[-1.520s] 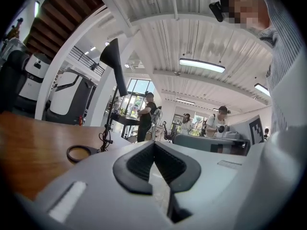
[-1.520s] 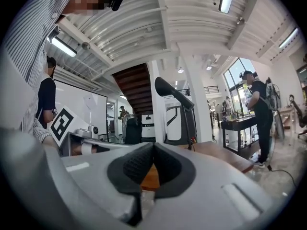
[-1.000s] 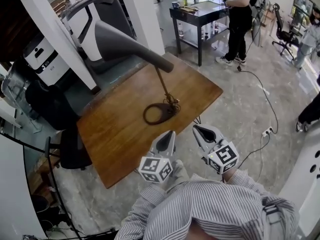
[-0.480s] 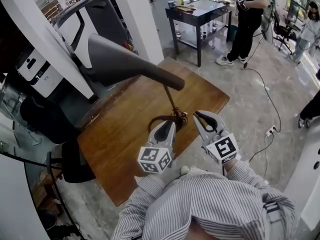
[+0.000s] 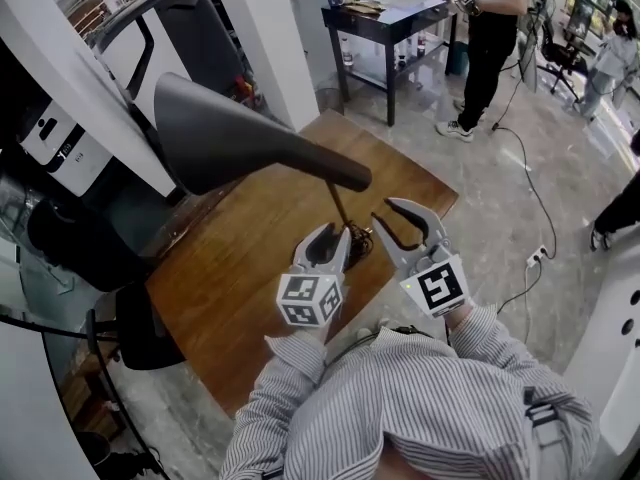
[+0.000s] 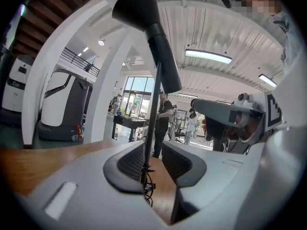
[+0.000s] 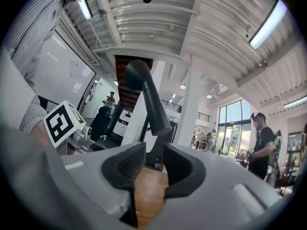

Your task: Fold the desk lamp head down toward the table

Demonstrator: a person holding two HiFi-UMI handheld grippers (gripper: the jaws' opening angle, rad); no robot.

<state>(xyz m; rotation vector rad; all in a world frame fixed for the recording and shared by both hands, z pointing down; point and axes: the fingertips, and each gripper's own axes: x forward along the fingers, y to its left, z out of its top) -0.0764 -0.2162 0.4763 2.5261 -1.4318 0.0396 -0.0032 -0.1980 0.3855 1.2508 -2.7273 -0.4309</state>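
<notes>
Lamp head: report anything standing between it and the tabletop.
Nothing visible does. The lamp head stands raised on its stem; the table beneath shows only bare wood and the lamp's own cord.

The long-sleeved shirt (image 5: pixel 420 408) is finely striped (grey on white) throughout.

A desk lamp (image 5: pixel 300 163) is seen standing on the wooden table (image 5: pixel 230 278), toward its 3 o'clock edge. The dark grey, cone-shaped head (image 5: pixel 225 133) is raised and roughly level, its wide mouth turned toward 10 o'clock. The thin brown stem (image 5: pixel 337 204) is set nearly upright over a dark, partly hidden base (image 5: pixel 358 238).
</notes>
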